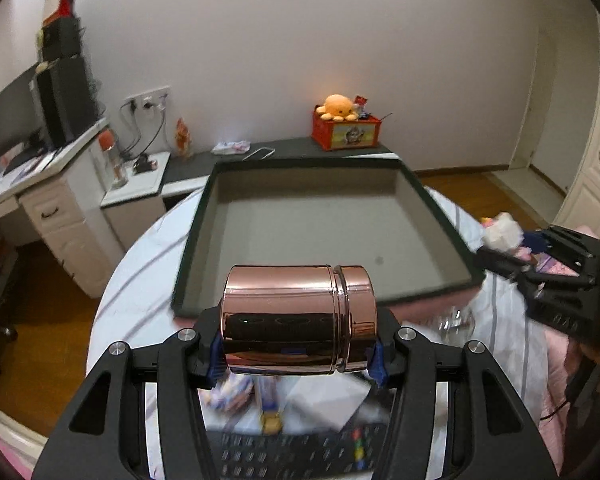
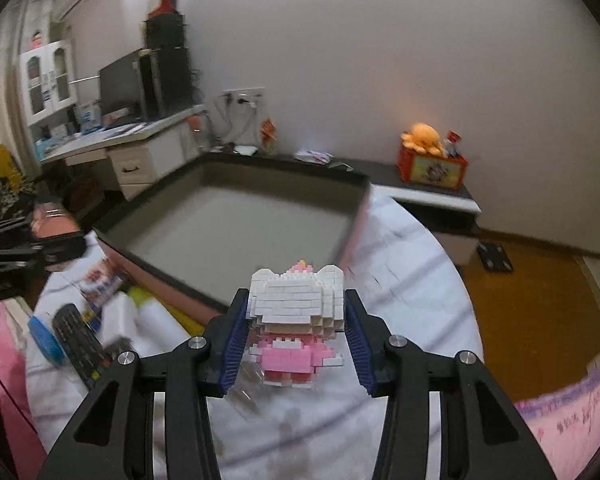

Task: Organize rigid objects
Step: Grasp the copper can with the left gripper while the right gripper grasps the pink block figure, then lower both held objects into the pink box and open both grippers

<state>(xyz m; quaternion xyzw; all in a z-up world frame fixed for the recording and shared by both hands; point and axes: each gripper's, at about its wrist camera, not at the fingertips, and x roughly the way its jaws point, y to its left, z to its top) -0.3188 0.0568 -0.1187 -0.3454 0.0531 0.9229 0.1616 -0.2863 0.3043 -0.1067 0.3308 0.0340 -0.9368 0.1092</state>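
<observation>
round table point(image 1: 140, 280) with a white striped cloth is taking up most of both views, and a big shallow box point(image 1: 328, 168) with a dark rim and grey inside is sitting on it, nothing showing in it as far as i can see.

left gripper point(image 1: 298, 354) is holding a shiny rose-gold metal canister point(image 1: 298, 316) sideways, lid end pointing right, jaws pinching it end to end. it's hanging in the air just short of the box's near edge. under it, a dark remote point(image 1: 300, 452) with coloured buttons and some blurry packets are lying on the cloth, and a clear glass thing point(image 1: 456, 322) is sitting to the right.

right gripper point(image 2: 296, 338) is gripping a little brick-built figure point(image 2: 298, 312), white head with a pink bow, pink dress, upright, blue pads point(image 2: 236, 344) squeezing its sides. it's floating over the cloth near the box's closest corner.

off to the left in the right wrist view, a blue disc point(image 2: 44, 338) is lying beside the remote point(image 2: 80, 344). way back by the wall, an orange octopus plush point(image 1: 336, 106) is sitting on a red box point(image 1: 348, 132).
</observation>
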